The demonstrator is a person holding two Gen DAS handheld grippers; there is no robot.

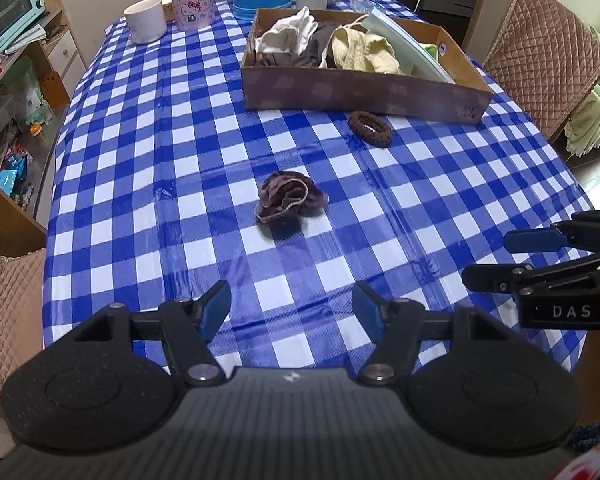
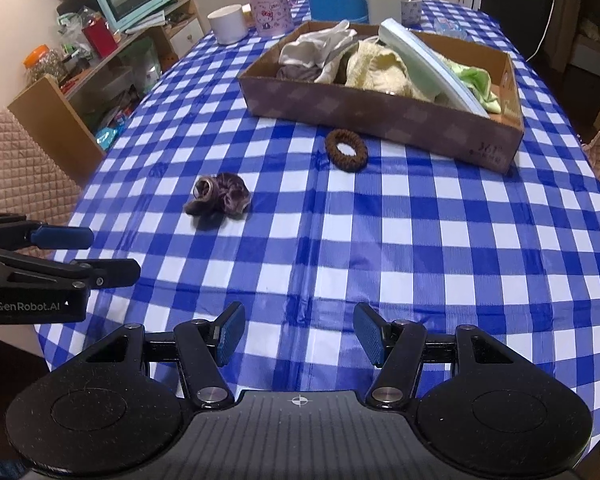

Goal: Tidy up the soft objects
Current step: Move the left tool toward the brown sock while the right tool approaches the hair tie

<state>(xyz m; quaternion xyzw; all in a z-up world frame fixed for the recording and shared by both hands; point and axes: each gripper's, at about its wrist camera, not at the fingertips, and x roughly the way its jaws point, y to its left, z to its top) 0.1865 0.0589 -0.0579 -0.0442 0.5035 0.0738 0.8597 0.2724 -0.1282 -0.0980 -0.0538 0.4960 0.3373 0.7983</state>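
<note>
Purple-brown fabric, bunched into a crumpled scrunchie, is what I take as my next target; it lies loose on the blue-and-white checked tablecloth, out in the open, well short of the cardboard box. A second hair tie, the dark brown ribbed ring, rests flat just in front of the box's near wall, not touching it as far as I can tell. The box already holds a heap of soft things: white cloth, grey cloth, a pale yellow towel, something green, plus a flat light-blue item leaning across them.

My left gripper hovers over the near part of the table, jaws standing wide apart with nothing between them, and the scrunchie sits almost straight ahead of it. My right gripper is beside it, jaws likewise apart and empty, and the ribbed ring looks the more natural reach for that side.

To do this well, I judge I should bring the left jaws down so they straddle the scrunchie's thickest fold, touch the cloth lightly, and close on fabric, not on the plastic table cover, which looks slick and wrinkled and could get pinched. The scrunchie will squash and may droop, so I'd grip its middle, lift clear, then carry it over the box wall before letting go.
</note>
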